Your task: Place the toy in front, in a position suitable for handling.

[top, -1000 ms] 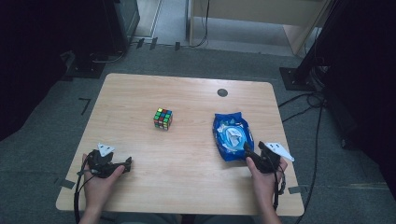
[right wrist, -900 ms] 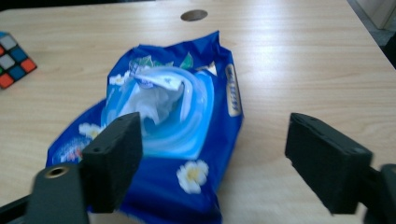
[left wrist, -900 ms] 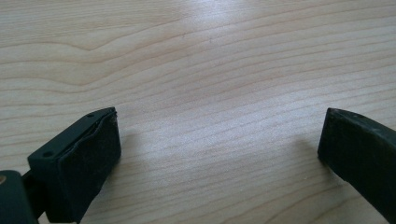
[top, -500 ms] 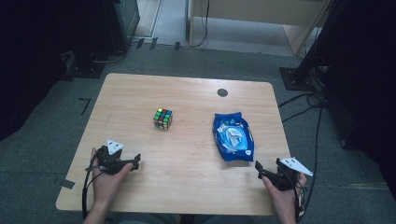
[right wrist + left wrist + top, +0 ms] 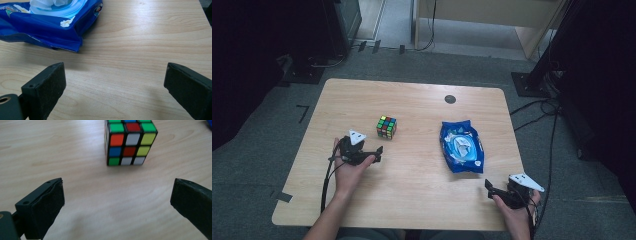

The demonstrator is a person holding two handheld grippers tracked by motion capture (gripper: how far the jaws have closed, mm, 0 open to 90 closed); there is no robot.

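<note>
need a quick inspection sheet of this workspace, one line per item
surface: light wooden table, bare wood between things, a dark round cap near its far edge
job's things: scrambled puzzle cube upright left of centre; blue wet wipes pack lying flat right of centre, apart from the cube
clutter: nothing seen
grippers: left gripper open, empty, aimed at the cube, short of it; right gripper open, empty, near the table's front edge, short of the pack
cables: a black cable trails from the left gripper along the forearm; cables lie on the floor to the right
surroundings: grey carpet, dark stands at both sides, wooden furniture behind
</note>
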